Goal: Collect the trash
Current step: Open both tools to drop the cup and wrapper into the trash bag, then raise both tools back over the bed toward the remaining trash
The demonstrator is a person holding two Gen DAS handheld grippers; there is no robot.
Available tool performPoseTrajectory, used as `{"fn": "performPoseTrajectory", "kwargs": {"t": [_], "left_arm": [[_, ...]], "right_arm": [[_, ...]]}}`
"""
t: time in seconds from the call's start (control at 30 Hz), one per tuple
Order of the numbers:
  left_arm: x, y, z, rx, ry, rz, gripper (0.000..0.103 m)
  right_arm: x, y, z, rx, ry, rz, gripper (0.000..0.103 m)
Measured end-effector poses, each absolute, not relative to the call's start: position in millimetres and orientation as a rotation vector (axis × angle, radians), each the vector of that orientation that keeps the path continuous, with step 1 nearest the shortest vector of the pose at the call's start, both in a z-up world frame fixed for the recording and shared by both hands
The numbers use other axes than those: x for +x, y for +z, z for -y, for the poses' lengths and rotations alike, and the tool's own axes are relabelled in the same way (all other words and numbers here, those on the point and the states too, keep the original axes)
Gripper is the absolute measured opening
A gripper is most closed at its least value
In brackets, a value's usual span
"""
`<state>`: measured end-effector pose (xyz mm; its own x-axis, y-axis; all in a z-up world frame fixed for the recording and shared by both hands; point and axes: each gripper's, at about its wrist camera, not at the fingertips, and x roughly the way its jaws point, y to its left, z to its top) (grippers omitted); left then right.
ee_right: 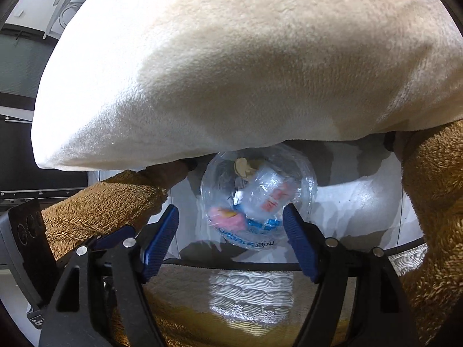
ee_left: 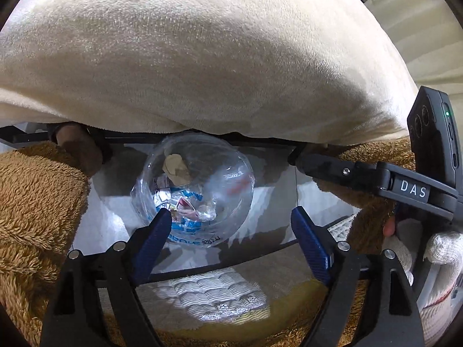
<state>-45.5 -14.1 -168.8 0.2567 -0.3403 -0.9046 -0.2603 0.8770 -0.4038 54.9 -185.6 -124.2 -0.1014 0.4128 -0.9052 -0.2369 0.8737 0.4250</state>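
A clear plastic bag (ee_left: 202, 173) with blue print lies with its round mouth facing up at me. Inside it are a tan crumpled scrap (ee_left: 175, 169), foil and a pink wrapper (ee_right: 224, 217). My left gripper (ee_left: 231, 217) points down over the bag's near edge with its blue pads (ee_left: 153, 240) wide apart and nothing pressed between them. The right gripper (ee_right: 231, 212) hangs over the same bag (ee_right: 260, 193), its jaws apart, and the bag shows between and beyond the tips without pad contact. The right gripper's black body (ee_left: 376, 179) shows at the right of the left wrist view.
A thick cream fleece (ee_left: 202, 57) bulges over the bag from above. Brown fuzzy sleeves (ee_left: 34, 202) flank both sides. The bag rests on a glass top with a dark frame (ee_left: 202, 266). White knitted fabric (ee_right: 251, 292) shows beneath. A white-gloved hand (ee_left: 439, 248) is at the right.
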Motion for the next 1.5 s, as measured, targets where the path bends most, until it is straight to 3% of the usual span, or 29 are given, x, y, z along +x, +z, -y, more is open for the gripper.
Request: {"fn": "performPoseTrajectory", "kwargs": {"t": [0.3, 0.9, 1.43, 1.5], "left_arm": [[-50, -151, 15, -0.506, -0.066, -1.243, 0.083], [-73, -59, 4, -0.34, -0.071, -0.782, 0.083], [-21, -3, -50, -0.231, -0.052, -0.619, 0.083], [-11, -1, -60, -0.241, -0.037, -0.612, 0.092]], "right_arm": [[45, -97, 199, 0.086, 0.613, -1.446, 0.074], [23, -3, 234, -0.022, 0.712, -0.902, 0.074], [110, 29, 180, -0.101, 0.779, -0.787, 0.075], [123, 28, 169, -0.098, 0.786, -0.79, 0.08]]}}
